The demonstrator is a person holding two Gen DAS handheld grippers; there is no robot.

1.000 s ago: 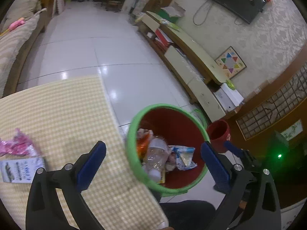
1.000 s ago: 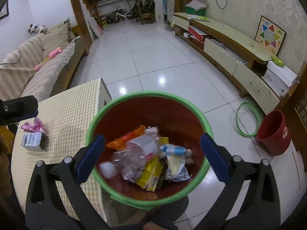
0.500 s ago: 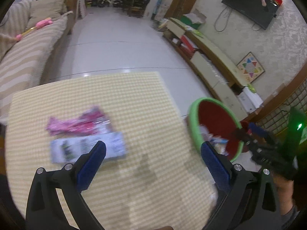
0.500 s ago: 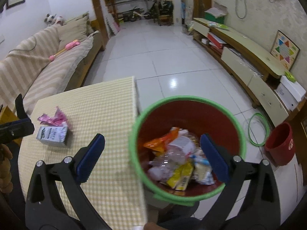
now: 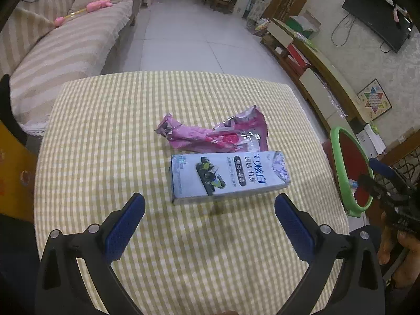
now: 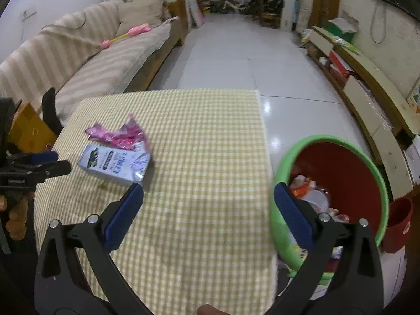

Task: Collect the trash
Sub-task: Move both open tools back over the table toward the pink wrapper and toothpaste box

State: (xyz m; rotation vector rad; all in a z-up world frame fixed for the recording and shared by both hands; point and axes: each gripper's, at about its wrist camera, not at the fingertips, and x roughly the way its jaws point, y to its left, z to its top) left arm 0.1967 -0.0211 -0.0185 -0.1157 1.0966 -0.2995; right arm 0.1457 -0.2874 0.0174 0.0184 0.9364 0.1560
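Note:
A pale blue toothpaste box lies on the yellow checked table, with a crumpled pink wrapper just behind it. My left gripper hovers open just in front of the box, nothing between its fingers. In the right wrist view the box and wrapper sit at the left. My right gripper is open and empty over the table's right edge. The red bin with a green rim stands off that edge, holding several pieces of trash. The bin also shows at the right of the left wrist view.
A striped sofa runs along the left, with a pink toy on it. A low cabinet lines the right wall. A small red bucket stands beside the bin. White tiled floor stretches beyond the table.
Both grippers have swung left from above the bin to the table. The left one now faces the box and wrapper at close range. Both stayed open.

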